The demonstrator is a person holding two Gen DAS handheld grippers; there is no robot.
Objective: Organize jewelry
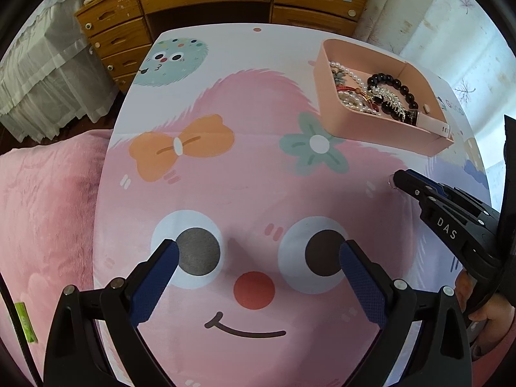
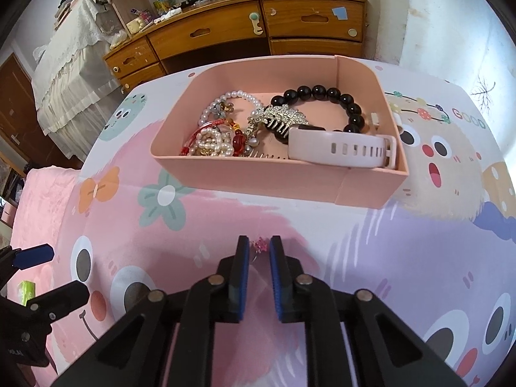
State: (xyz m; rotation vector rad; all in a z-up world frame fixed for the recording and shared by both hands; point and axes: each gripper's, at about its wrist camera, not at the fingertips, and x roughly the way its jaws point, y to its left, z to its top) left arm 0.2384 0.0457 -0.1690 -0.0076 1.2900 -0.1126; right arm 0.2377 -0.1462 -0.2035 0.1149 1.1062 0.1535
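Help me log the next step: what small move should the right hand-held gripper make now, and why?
Probably close the right hand-held gripper on the small pink ring. It lies on the table mat between the narrowly parted fingers, apparently not yet pinched, while the other jewelry already sits in the pink box. The left hand-held gripper is wide open, holding nothing.

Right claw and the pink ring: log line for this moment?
right claw | closing around pink ring on table | left claw | open, idle | pink tray | filled

Left gripper spread wide; right gripper nearly closed.
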